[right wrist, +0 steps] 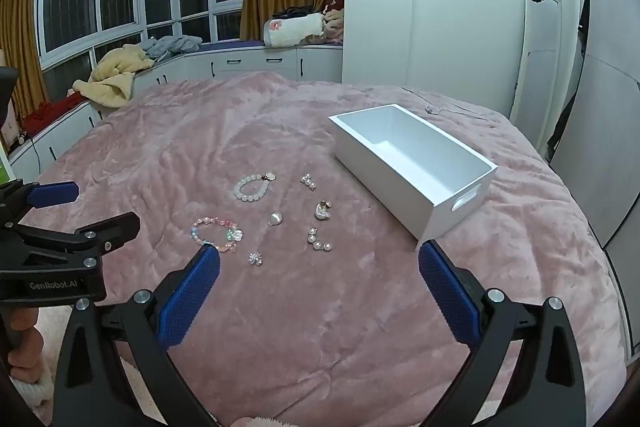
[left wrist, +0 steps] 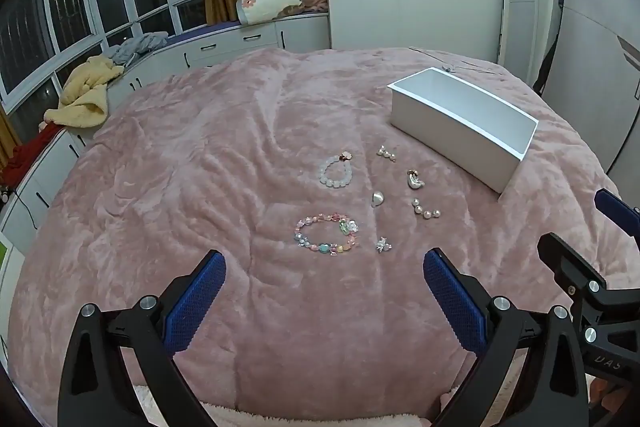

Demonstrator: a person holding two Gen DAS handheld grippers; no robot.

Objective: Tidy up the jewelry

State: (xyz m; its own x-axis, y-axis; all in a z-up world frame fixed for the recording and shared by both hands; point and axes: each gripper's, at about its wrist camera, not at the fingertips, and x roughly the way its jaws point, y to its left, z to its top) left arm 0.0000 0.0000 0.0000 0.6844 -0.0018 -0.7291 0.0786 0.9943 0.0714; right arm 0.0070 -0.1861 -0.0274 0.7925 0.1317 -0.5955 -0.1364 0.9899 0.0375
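Note:
Jewelry lies on a pink blanket [left wrist: 200, 187]. A white bead bracelet [left wrist: 337, 171] and a multicolour bead bracelet [left wrist: 327, 234] lie left. Pearl earrings [left wrist: 386, 152], a silver and gold earring [left wrist: 415, 179], a heart pendant [left wrist: 377, 199], a pearl string [left wrist: 425, 209] and a small crystal piece [left wrist: 383, 245] lie right of them. An empty white box [left wrist: 464, 125] stands beyond; it also shows in the right wrist view [right wrist: 416, 167]. My left gripper [left wrist: 325, 267] is open and empty, just short of the multicolour bracelet. My right gripper [right wrist: 319, 259] is open and empty near the crystal piece [right wrist: 255, 258].
The blanket [right wrist: 160, 155] covers a wide bed. White cabinets [left wrist: 240, 41] with piled clothes run along windows at the back left. A white wall and door [right wrist: 536, 67] stand behind the box. A thin chain or cable [right wrist: 436, 109] lies on the blanket beyond the box.

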